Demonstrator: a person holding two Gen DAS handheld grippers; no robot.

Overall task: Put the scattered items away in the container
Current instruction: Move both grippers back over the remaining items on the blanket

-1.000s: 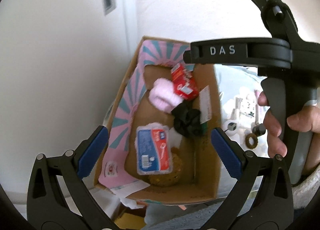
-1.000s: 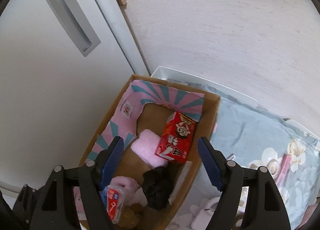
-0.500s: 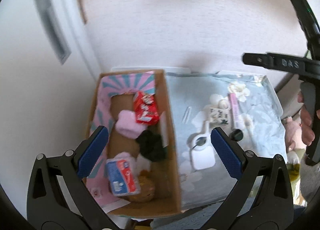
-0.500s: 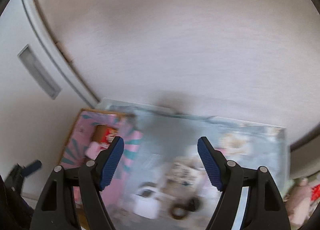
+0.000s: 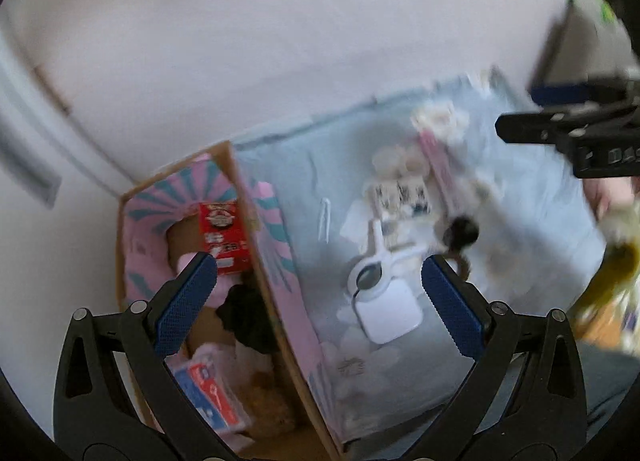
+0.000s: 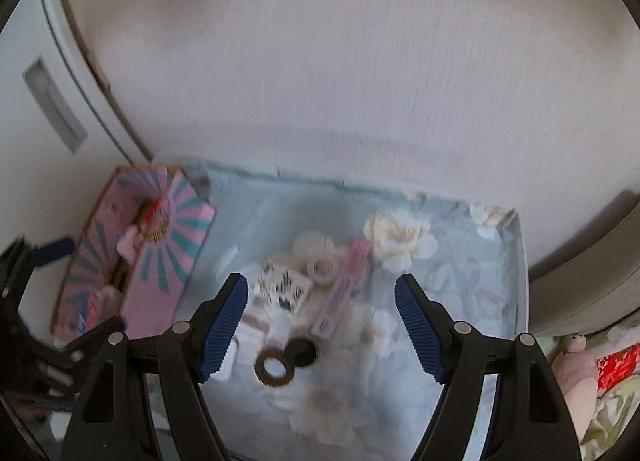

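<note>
Scattered bits, like the brown fuzzy ring (image 6: 273, 369) and long pink tube (image 6: 345, 289), lie mid-bedspread (image 6: 460, 261), straight ahead of the right gripper (image 6: 321, 327). Cardboard box (image 5: 280, 293) sits at the left edge; both grippers, left gripper (image 5: 319, 305) too, gape wide, holding nothing.

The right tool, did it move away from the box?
Yes. The right tool swung rightward: the cardboard box that sat between its fingers now lies far left, and the flowered cloth with scattered items sits under it.
</note>
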